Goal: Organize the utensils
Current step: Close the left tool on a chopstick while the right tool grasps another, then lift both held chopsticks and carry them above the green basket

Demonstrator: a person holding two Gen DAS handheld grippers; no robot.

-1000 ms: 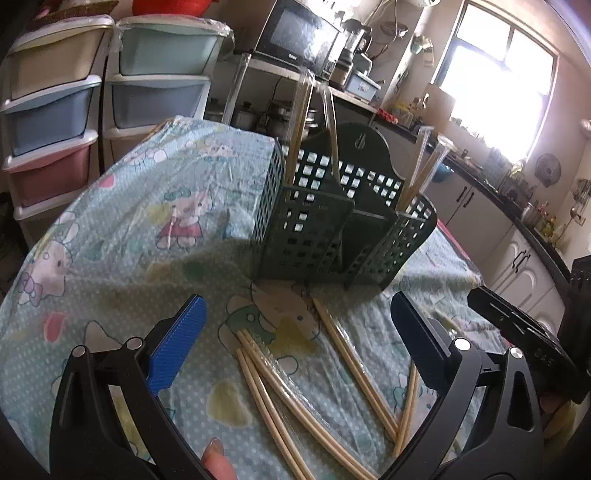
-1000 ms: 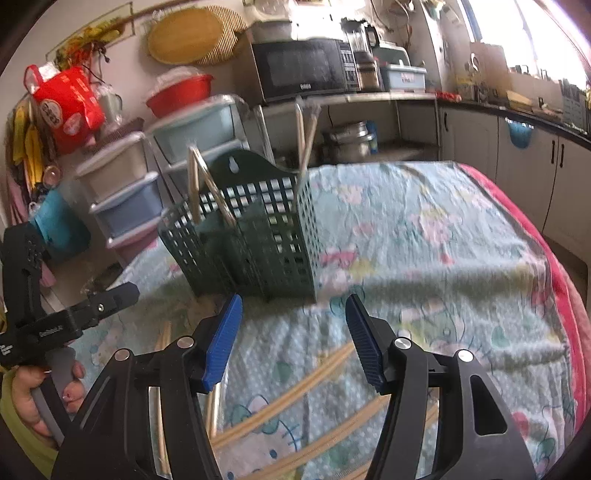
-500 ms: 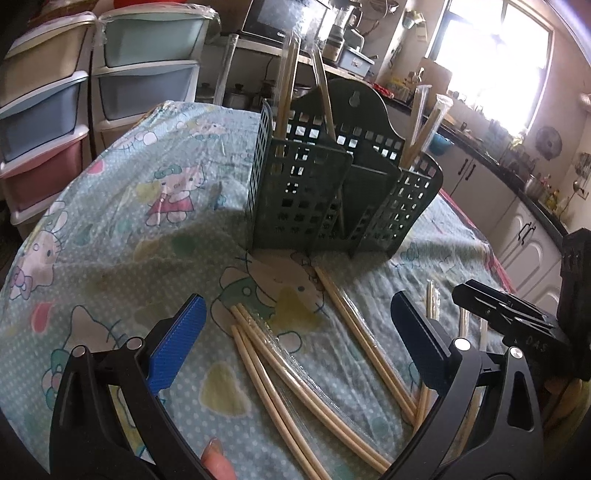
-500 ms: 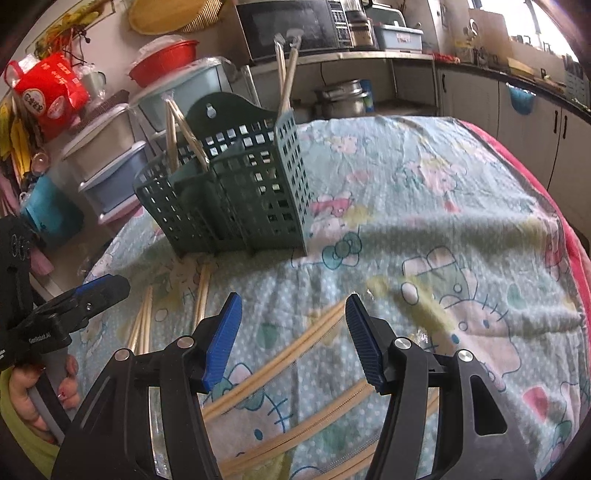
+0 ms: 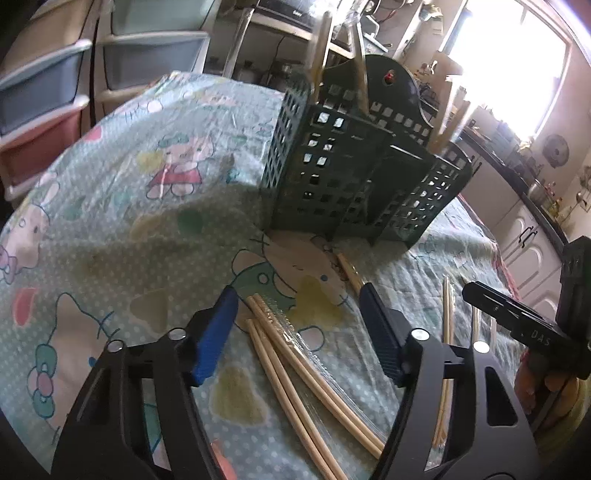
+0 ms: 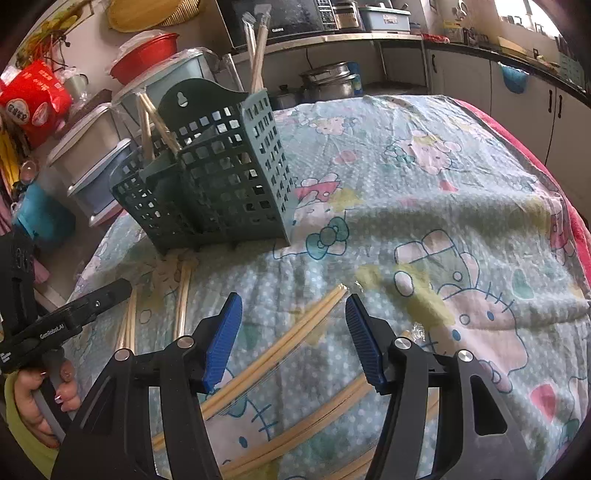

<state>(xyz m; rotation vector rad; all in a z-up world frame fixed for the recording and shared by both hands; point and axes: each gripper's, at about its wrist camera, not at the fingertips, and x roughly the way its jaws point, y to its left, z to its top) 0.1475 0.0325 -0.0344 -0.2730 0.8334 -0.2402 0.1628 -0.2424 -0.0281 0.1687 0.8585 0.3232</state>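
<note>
A dark green slotted utensil holder [image 5: 354,177] stands on the table with a few chopsticks upright in it; it also shows in the right wrist view [image 6: 218,184]. Several wrapped wooden chopstick pairs [image 5: 295,354] lie on the cloth in front of it. My left gripper [image 5: 299,302] is open and empty, lowered over one pair, its fingers on either side. My right gripper [image 6: 293,314] is open and empty, just above another wrapped pair [image 6: 280,350]. The right gripper shows at the right edge of the left wrist view [image 5: 517,317].
The table has a teal cartoon-print cloth [image 6: 424,192]. Plastic drawer units [image 5: 44,92] stand beyond the left edge. A counter with a microwave [image 6: 280,18] and pots is behind; cabinets [image 6: 517,88] line the right wall.
Both grippers have moved down and forward toward the chopsticks on the cloth. The left gripper's fingers have narrowed somewhat around a pair. The holder looks closer in both views.
</note>
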